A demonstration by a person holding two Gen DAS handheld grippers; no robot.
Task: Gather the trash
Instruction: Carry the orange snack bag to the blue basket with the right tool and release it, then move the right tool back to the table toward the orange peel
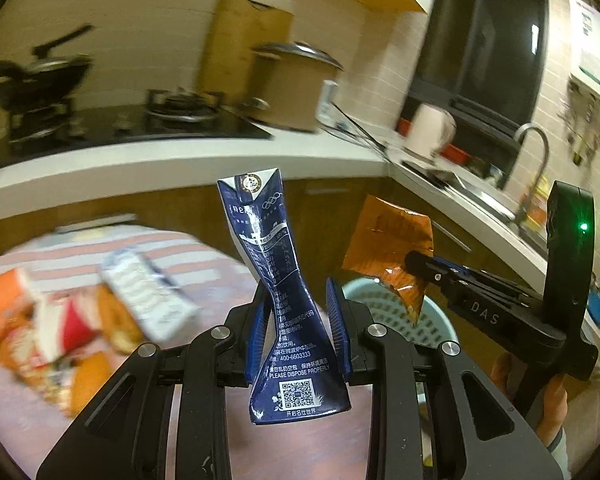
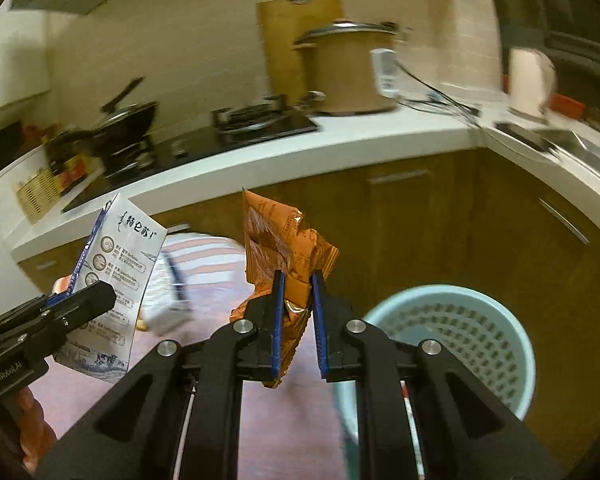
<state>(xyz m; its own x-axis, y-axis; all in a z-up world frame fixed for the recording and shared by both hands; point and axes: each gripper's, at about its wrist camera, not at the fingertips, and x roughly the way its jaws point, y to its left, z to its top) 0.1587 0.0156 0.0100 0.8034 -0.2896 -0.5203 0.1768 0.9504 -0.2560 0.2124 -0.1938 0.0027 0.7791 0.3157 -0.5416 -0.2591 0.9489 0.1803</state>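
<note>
With our left gripper [image 1: 300, 316] pinching the carton [image 1: 278, 280] and right gripper [image 2: 296, 308] pinching the wrapper [image 2: 284, 240], the basket [image 2: 516, 332] lies at four o'clock, nearer the right.

Left tool [image 1: 298, 300] clamped, right tool [image 2: 296, 292] pinched tight — both angled downward

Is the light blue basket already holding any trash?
No, the light blue basket shows only its bare perforated inside in the right wrist view.
</note>
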